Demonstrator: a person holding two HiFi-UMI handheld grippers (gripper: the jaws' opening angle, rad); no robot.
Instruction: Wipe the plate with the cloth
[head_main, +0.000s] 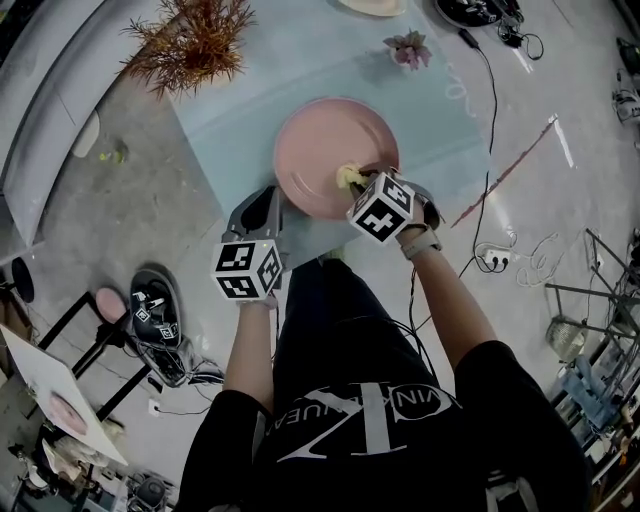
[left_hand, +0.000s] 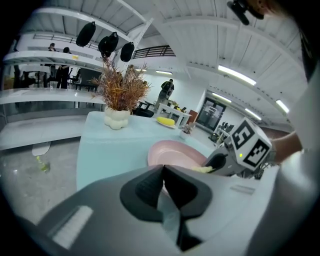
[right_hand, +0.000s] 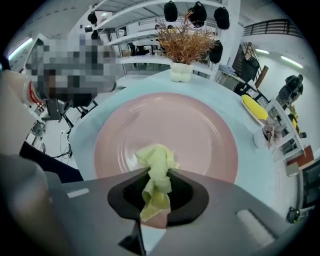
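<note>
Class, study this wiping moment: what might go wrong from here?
1. Only a small tuft of the yellow cloth pokes past the right gripper, so its hard jaws might scrape the pink plate.
2. The plate lies near the front edge of the table and the left gripper is shut on nothing, so a firm wipe might slide it.

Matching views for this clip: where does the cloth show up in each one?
Head view: the cloth is at centre, at the tip of the right gripper, on the near right part of the plate.
Left gripper view: a small yellow bit right of centre, at the right gripper's tip by the plate's right edge.
Right gripper view: bottom centre, pinched in the gripper over the plate.
Shared landmark: the pink plate.
</note>
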